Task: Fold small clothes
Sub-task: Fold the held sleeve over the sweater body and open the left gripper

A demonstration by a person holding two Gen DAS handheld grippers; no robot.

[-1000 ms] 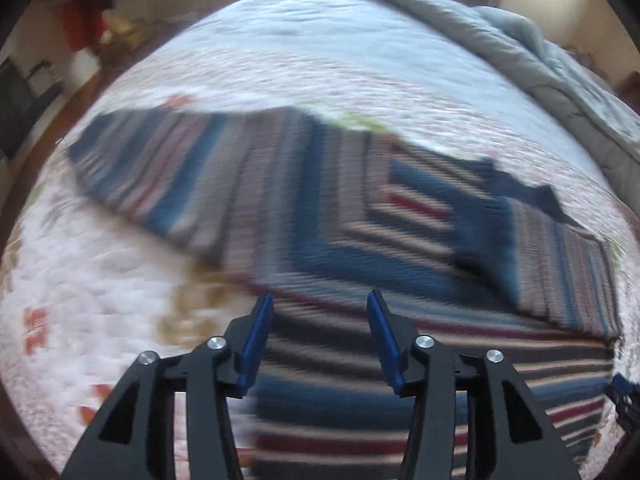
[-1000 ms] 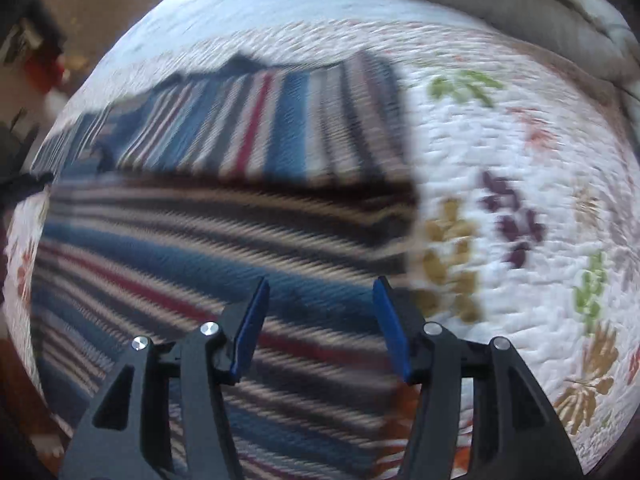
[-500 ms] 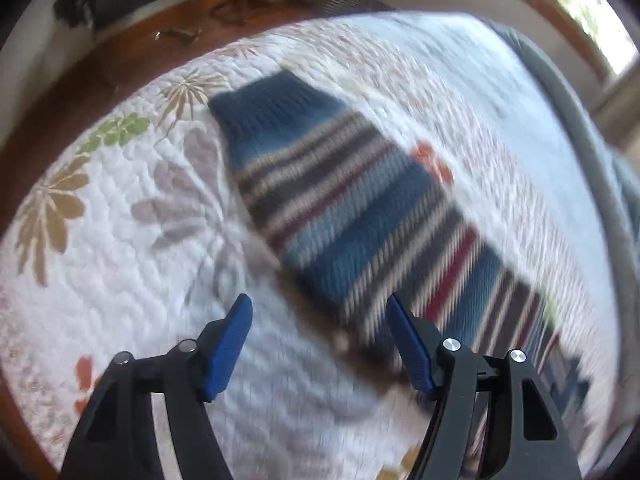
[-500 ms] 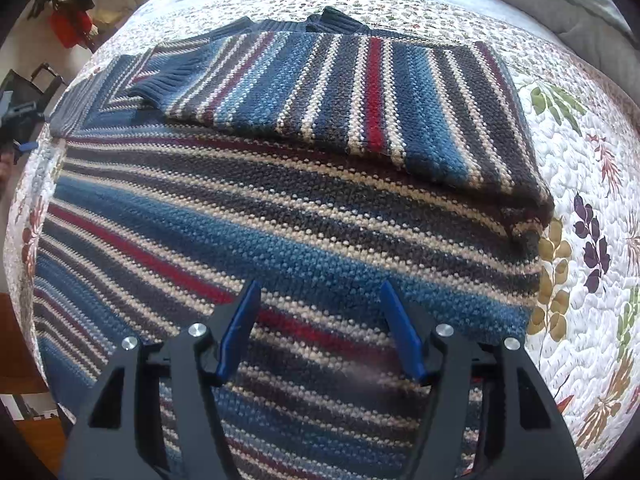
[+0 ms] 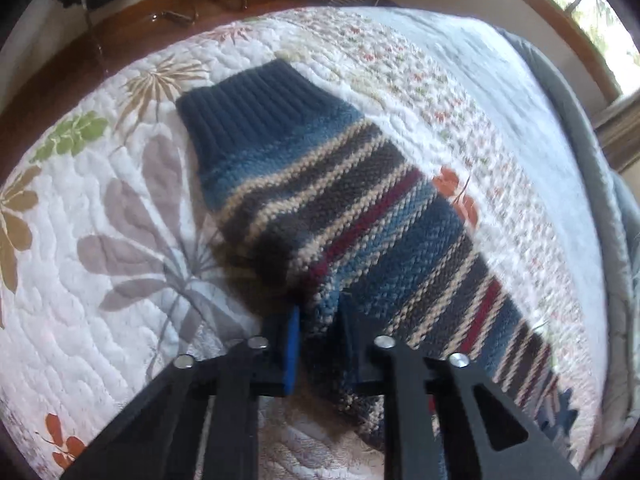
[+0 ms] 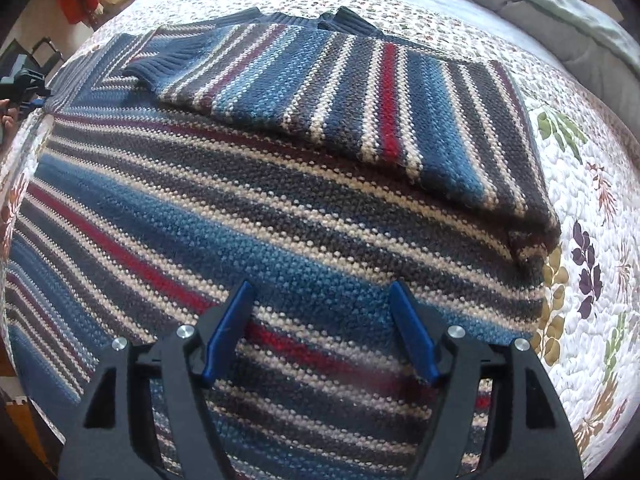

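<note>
On the white floral quilted bed (image 5: 120,240), a sleeve of the blue, grey, cream and red striped knitted sweater (image 6: 280,208) is being clenched by the closing left tool (image 5: 318,312), while the right tool (image 6: 320,304) is held over the sweater's body, its jaws opening and released.

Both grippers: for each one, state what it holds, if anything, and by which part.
The left gripper pinches the striped sweater's sleeve at its side edge, well back from the cuff. The right gripper holds nothing, jaws opening.
</note>
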